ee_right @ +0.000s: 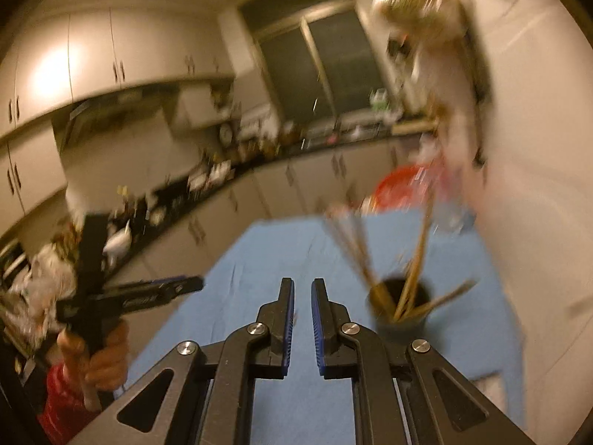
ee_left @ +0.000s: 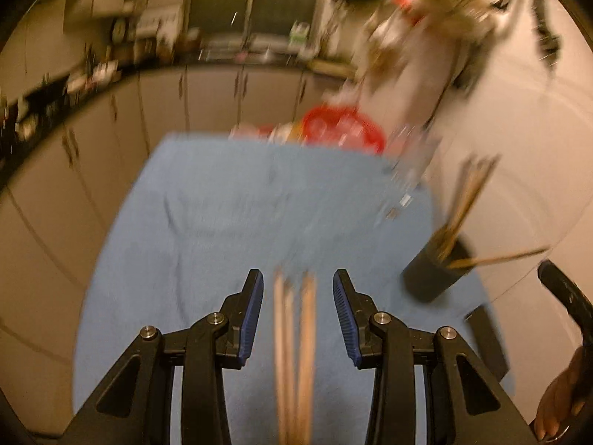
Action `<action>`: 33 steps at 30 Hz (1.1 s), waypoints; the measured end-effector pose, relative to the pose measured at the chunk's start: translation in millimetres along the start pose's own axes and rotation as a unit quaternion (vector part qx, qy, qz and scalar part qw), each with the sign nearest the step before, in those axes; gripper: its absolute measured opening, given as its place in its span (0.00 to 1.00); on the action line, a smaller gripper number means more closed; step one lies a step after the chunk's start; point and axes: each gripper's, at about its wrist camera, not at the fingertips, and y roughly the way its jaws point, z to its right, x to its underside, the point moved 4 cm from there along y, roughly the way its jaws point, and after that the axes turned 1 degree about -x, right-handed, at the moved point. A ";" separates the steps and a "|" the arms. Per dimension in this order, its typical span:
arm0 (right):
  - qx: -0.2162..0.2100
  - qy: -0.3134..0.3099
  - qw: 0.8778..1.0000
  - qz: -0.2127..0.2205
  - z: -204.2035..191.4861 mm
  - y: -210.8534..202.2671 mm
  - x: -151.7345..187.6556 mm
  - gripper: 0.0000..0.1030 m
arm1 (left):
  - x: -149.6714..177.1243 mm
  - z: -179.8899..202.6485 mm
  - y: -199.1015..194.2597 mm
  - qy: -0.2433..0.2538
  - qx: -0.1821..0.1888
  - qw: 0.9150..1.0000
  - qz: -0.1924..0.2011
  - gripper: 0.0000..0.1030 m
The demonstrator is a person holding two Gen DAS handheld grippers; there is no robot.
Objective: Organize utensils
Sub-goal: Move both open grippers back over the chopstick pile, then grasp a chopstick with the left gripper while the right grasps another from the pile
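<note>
In the left wrist view my left gripper [ee_left: 297, 275] is open over a blue cloth [ee_left: 222, 222]. A few wooden chopsticks [ee_left: 294, 333], blurred, run lengthwise between its jaws, with a gap to each pad. To the right a dark cup [ee_left: 435, 274] holds several more chopsticks [ee_left: 469, 200]. In the right wrist view my right gripper [ee_right: 302, 285] is shut with nothing in it, just left of the cup [ee_right: 402, 319]. The left gripper [ee_right: 185, 284] shows at the left, held by a hand [ee_right: 103, 356].
A red basket [ee_left: 344, 126] [ee_right: 396, 185] and blurred clear items [ee_left: 407, 174] stand at the cloth's far edge. The wall is close on the right. Kitchen cabinets and a cluttered counter [ee_right: 207, 181] lie beyond. The right hand [ee_left: 559, 408] shows at the lower right.
</note>
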 end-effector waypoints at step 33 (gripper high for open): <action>-0.007 0.076 0.964 -0.256 -5.6 183.9 73.7 0.11 | 57.3 -61.7 118.3 -0.044 -0.071 0.990 -0.118 0.12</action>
